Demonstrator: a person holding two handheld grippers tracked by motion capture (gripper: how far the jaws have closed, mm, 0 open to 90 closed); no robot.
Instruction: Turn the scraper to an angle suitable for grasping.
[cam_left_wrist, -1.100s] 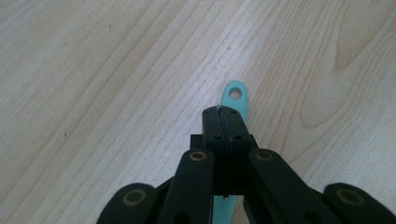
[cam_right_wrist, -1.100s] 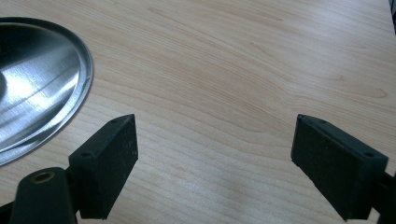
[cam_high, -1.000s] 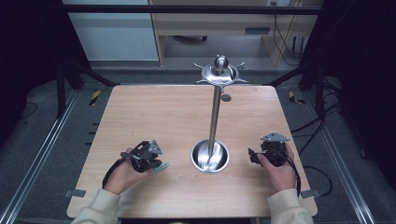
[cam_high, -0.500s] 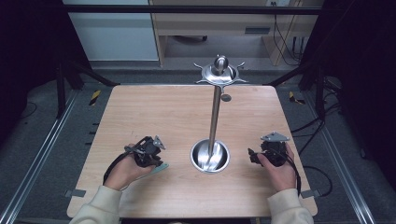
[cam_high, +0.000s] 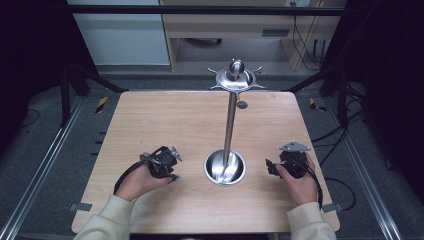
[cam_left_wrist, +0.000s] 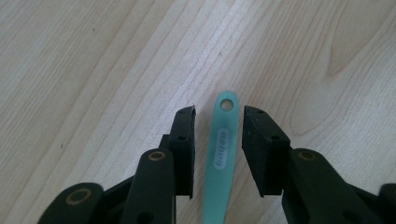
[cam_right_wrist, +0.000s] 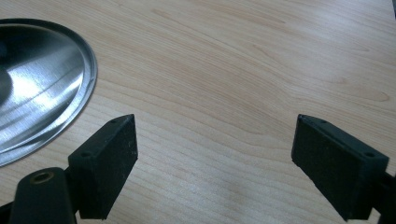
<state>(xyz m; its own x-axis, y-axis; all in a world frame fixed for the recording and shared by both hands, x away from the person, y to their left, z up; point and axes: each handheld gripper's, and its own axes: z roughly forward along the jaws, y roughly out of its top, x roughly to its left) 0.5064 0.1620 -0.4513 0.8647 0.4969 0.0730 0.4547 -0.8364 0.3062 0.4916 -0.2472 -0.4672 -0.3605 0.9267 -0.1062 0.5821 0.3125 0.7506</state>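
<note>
- The left gripper (cam_left_wrist: 218, 122) is sitting low over the wooden table (cam_high: 165, 120). Its jaws are a little apart, one on each side of a teal handle (cam_left_wrist: 220, 154), not squeezing it.
- The handle's bottom end is running off the picture edge, so I cannot tell what tool it is. Its white letters are too small to read.
- From the high view, the left hand (cam_high: 142, 177) is covering most of that gripper.
- The right gripper (cam_right_wrist: 215, 161) is gaping wide with nothing inside, just beside the shiny round base (cam_right_wrist: 39, 79), which is getting cut off.
- There is one metal stand (cam_high: 230, 125), one teal handle, two grippers and two hands.
</note>
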